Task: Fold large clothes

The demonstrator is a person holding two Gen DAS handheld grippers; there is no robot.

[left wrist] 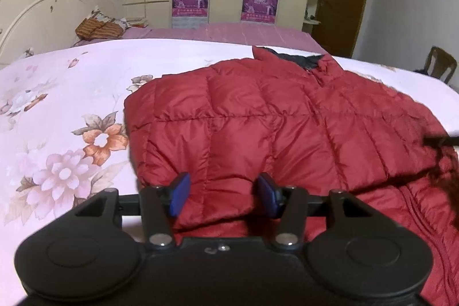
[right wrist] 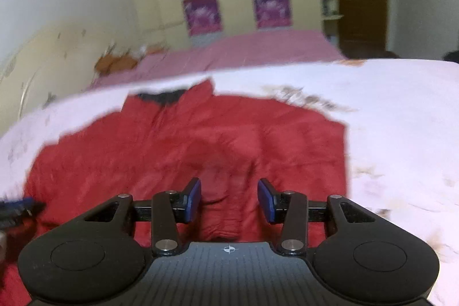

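Red jacket spread on the bed, both grippers at its near edge

The bed (left wrist: 57, 93) gives a broad flat surface, so the red jacket (left wrist: 272, 116) lies spread out, collar away. The left gripper (left wrist: 223, 197) and right gripper (right wrist: 229, 200) each stand partly open over its near edge, pads clear of fabric, probably poised to pinch for a fold.

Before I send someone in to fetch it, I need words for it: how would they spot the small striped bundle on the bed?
Start at the cream curved headboard at the head of the bed. Just in front of it, on the mauve sheet beyond the floral quilt, lies the folded bundle. It alone is orange-brown and striped; the red puffer jacket lies far nearer.
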